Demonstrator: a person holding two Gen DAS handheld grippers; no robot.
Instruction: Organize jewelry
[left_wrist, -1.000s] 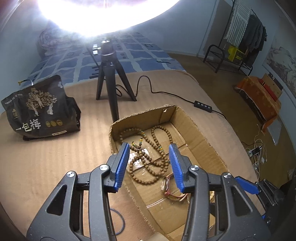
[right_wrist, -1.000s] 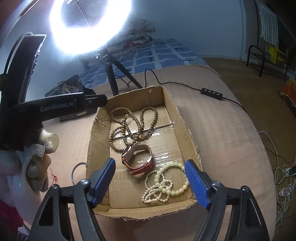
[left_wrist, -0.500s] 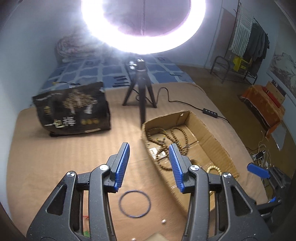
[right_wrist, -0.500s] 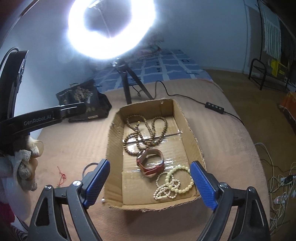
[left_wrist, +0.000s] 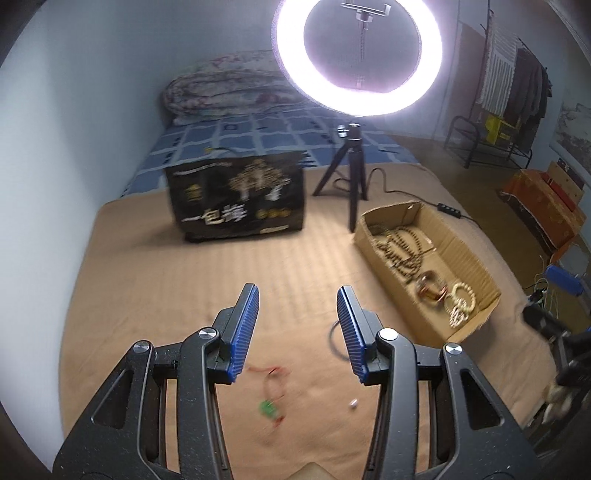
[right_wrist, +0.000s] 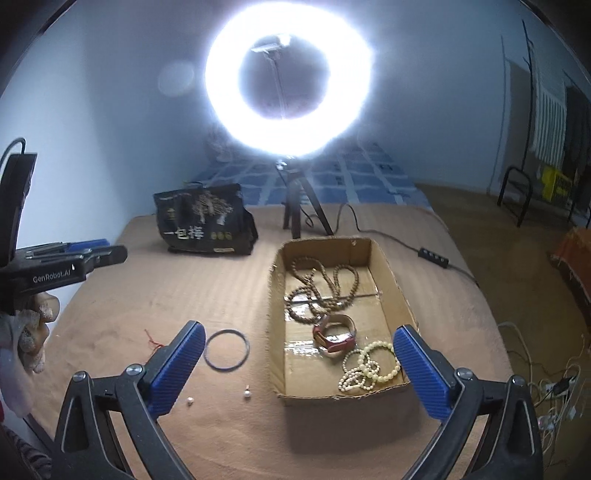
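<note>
A cardboard box (right_wrist: 388, 266) on the brown blanket holds a wooden bead necklace (right_wrist: 321, 288), a red-strapped watch (right_wrist: 334, 334) and cream bead bracelets (right_wrist: 369, 365); the box also shows in the left wrist view (left_wrist: 476, 266). Left of the box lie a dark ring bangle (right_wrist: 226, 349), two small pearl earrings (right_wrist: 246, 394), and a red string (right_wrist: 153, 341). The red string with a green bead (left_wrist: 271, 404) lies under my left gripper (left_wrist: 297, 328), which is open and empty. My right gripper (right_wrist: 299, 369) is wide open and empty above the box's near end.
A ring light on a black tripod (right_wrist: 299, 210) stands behind the box, its cable and switch (right_wrist: 432, 256) to the right. A black printed bag (right_wrist: 203, 225) sits at the back left. Floor cables (right_wrist: 554, 391) lie past the bed's right edge.
My left gripper has swung left, away from above the box, and now hovers over the blanket by the red string. My right gripper has pulled back and up. Both stay open.
</note>
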